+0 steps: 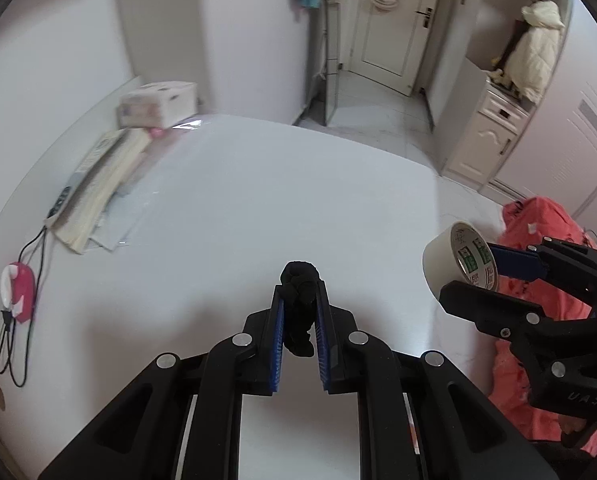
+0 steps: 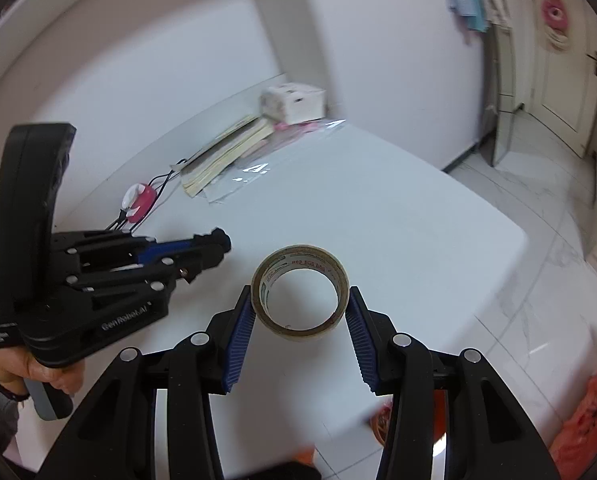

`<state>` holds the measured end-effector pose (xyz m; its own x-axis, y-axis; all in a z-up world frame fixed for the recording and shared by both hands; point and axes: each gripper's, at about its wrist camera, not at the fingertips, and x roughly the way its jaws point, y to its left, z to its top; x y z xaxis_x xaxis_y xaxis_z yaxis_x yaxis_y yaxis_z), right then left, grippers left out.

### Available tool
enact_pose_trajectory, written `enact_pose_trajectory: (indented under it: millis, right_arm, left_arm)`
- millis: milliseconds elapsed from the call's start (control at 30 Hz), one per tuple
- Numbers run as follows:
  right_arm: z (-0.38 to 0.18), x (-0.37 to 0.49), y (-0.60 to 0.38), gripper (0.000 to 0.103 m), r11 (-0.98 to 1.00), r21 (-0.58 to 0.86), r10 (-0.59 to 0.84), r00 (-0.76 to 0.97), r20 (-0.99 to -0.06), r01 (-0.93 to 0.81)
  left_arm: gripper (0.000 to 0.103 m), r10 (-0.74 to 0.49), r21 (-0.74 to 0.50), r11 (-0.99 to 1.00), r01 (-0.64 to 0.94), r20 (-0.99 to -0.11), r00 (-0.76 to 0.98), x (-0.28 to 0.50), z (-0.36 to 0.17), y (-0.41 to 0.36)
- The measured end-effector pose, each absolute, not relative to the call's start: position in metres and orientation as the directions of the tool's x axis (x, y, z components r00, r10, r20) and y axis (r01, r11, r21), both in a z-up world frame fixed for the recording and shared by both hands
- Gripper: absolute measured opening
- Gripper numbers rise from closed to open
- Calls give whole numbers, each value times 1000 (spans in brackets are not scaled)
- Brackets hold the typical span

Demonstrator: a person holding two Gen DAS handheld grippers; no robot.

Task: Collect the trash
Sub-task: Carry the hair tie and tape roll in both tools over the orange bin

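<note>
My left gripper [image 1: 300, 294] is shut on a crumpled black wad [image 1: 299, 304], which pokes out past the blue pads and hangs between them above the white table [image 1: 226, 216]. My right gripper [image 2: 300, 300] is shut on a roll of beige tape [image 2: 300, 292], its pads pressing the roll's two sides, the hole facing the camera. In the left wrist view the same tape roll [image 1: 460, 261] and right gripper [image 1: 474, 276] hang at the right edge of the table. In the right wrist view the left gripper [image 2: 218, 246] is at the left, held by a hand [image 2: 38, 368].
A stack of papers [image 1: 98, 184], a tissue box [image 1: 158, 104] and a pink device with black cables [image 1: 18, 292] lie along the table's far left side. A coral-red fabric item [image 1: 538, 240] sits beyond the table's right edge. Tiled floor [image 2: 538, 240] and a door [image 1: 390, 24] lie beyond.
</note>
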<state>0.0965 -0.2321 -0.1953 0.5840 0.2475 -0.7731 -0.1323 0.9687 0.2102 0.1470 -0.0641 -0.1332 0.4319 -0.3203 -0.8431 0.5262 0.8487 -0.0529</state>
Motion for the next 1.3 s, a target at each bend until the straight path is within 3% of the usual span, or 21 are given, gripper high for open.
enact_pose_trajectory:
  millis: [600,1300]
  right_arm:
    - [-208,-41,-378,46,958,242,114,573,-812,152]
    - [-369,8,-431,46,910,257,119,389,-913,325]
  left_arm:
    - [16,-403,-116,682,722,-883,239,70,-168,-212]
    - [16,-274,-198,663,722,-962,-12,100,-322,-269]
